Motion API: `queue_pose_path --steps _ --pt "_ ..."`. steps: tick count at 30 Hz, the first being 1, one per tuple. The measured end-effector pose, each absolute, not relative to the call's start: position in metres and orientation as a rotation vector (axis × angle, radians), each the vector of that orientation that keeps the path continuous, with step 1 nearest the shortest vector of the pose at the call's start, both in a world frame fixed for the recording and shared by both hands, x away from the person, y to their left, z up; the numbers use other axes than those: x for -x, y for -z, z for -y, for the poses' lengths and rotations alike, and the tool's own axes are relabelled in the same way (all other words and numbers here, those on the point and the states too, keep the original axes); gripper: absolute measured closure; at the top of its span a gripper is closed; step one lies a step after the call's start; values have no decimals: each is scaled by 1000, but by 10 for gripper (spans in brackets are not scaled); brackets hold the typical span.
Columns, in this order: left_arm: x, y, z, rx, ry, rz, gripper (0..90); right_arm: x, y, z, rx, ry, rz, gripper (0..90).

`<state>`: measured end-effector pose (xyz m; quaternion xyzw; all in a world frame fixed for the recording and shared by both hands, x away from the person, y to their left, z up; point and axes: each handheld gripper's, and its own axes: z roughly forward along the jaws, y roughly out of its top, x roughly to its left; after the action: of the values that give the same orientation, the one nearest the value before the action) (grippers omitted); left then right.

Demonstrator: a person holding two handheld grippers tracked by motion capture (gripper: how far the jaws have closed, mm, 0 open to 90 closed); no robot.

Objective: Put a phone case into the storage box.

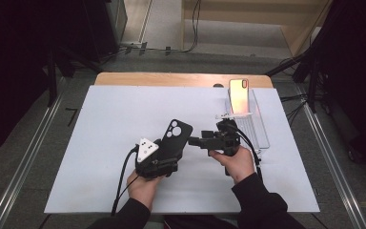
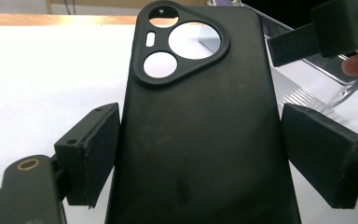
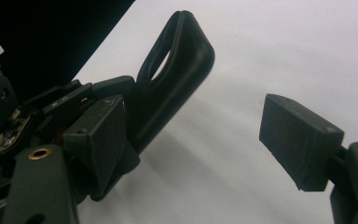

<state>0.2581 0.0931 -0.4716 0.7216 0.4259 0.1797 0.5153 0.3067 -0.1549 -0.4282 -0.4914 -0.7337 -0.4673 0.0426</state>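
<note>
A black phone case (image 1: 175,137) with a three-cornered camera cutout is held tilted above the white mat. My left gripper (image 1: 167,155) is shut on its lower part; in the left gripper view the case (image 2: 200,121) sits between both pads (image 2: 91,154). My right gripper (image 1: 194,141) stands open just right of the case, pointing left at it. In the right gripper view the case edge (image 3: 177,79) lies by the left pad (image 3: 98,140), with nothing between the jaws. A jaw of the right gripper (image 2: 303,39) shows beyond the case.
A phone (image 1: 238,95) with a pinkish back leans upright in a clear plastic stand (image 1: 257,129) at the mat's back right. The white mat (image 1: 100,143) covers a wooden table (image 1: 171,78). Dark equipment and cables surround the table.
</note>
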Motion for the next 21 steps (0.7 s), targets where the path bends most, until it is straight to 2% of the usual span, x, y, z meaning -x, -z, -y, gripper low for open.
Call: queue_pose_path --steps 17,19,21 --pt "-247 474 -87 -1671 -455 -996 146 -322 429 140 1504 1452 2178 220" --pt "-247 474 -86 -1672 -448 -997 146 -323 429 140 1507 1454 2169 230" --pt "-246 474 -85 -1665 -430 -993 146 -325 429 140 1506 1457 2150 279"
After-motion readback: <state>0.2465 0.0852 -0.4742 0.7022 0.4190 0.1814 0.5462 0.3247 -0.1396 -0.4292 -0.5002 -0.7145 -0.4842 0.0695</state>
